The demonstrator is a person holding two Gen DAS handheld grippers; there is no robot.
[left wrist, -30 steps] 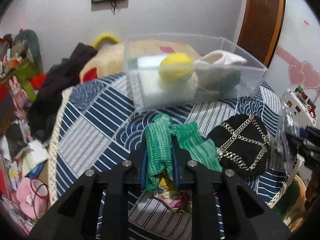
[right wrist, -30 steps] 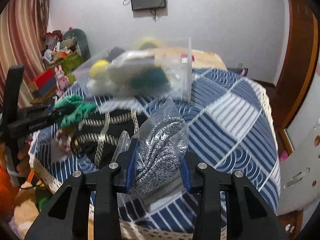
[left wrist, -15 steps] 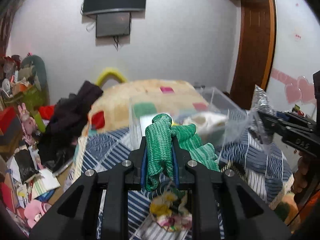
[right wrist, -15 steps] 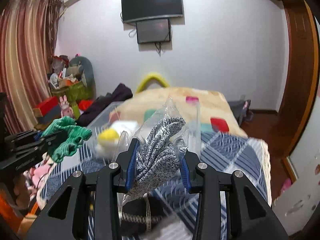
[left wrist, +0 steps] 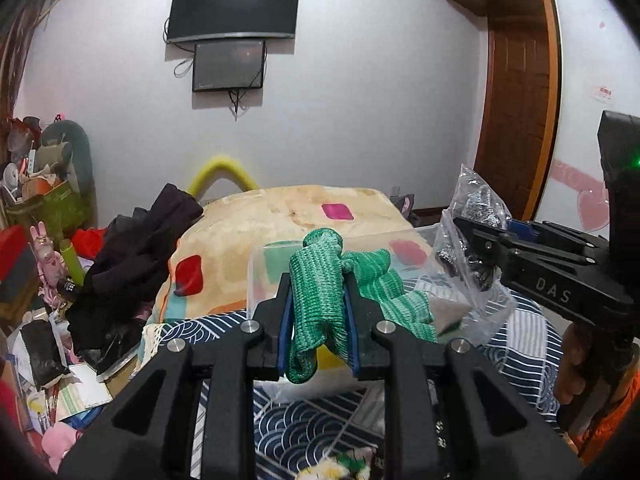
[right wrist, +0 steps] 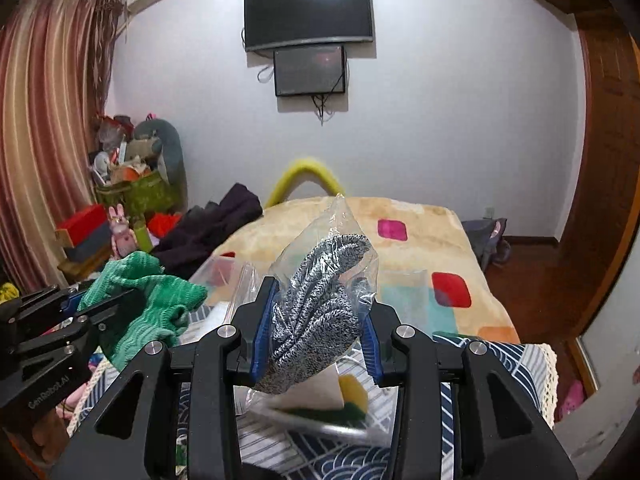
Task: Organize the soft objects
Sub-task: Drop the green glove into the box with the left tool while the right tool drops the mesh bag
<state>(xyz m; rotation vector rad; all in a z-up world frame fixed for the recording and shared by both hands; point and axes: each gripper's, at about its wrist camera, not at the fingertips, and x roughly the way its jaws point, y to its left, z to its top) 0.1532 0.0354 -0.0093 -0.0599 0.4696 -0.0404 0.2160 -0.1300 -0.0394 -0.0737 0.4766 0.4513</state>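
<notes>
My left gripper (left wrist: 318,320) is shut on a green knitted cloth (left wrist: 320,300) and holds it in the air above the clear plastic bin (left wrist: 272,252). My right gripper (right wrist: 316,328) is shut on a grey knit item in a clear plastic bag (right wrist: 316,304), also raised over the bin (right wrist: 304,420). Each gripper shows in the other's view: the right one (left wrist: 472,248) at the right, the left one (right wrist: 96,304) at the left with the green cloth (right wrist: 148,304). White and yellow soft items (right wrist: 348,392) lie in the bin below.
The bin stands on a blue and white patterned cloth (left wrist: 520,344). Behind is a bed with a cream blanket (left wrist: 280,216) and dark clothes (left wrist: 136,264). Clutter and boxes (right wrist: 120,200) fill the left side. A wooden door (left wrist: 516,120) is at the right.
Both grippers have risen with their loads and tilted up, so the views now look over the bin toward the bed and wall. The black item with the chain has left view.
</notes>
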